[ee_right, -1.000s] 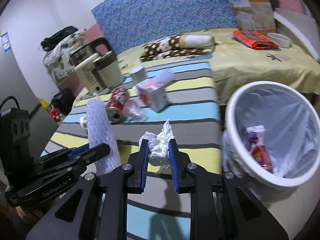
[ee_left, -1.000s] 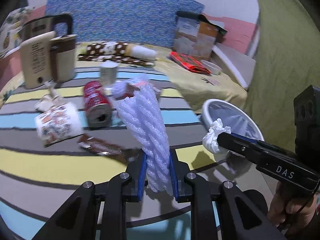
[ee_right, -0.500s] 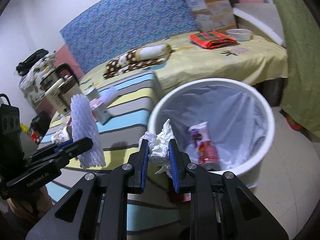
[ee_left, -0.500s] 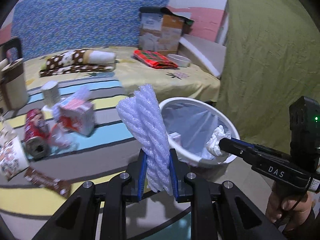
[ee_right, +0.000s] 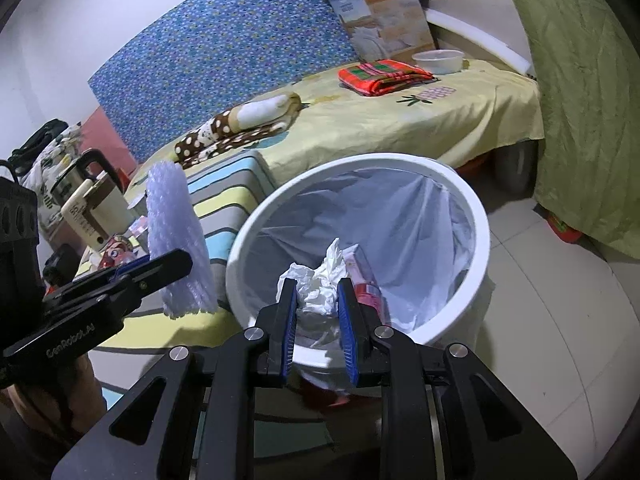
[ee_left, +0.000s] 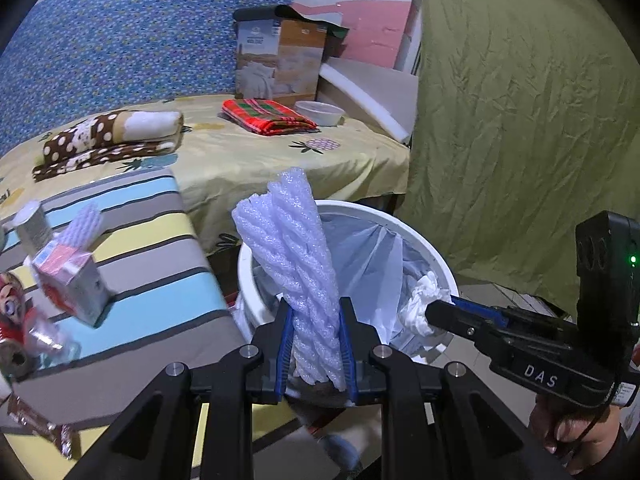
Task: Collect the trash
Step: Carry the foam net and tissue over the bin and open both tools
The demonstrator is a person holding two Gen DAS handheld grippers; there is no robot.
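Observation:
My left gripper is shut on a white foam net sleeve and holds it upright at the near left rim of the white trash bin. The sleeve also shows in the right wrist view. My right gripper is shut on a crumpled white tissue and holds it over the near rim of the bin, which has a clear liner and a red and white package inside. The tissue also shows in the left wrist view.
A striped table to the left carries a small carton, a red can, a brown wrapper and a paper cup. A bed with folded cloths lies behind. A green curtain hangs at the right.
Both grippers have swung right from the table toward the bin, still holding the foam sleeve and the tissue. The tissue now hangs over the bin's opening.

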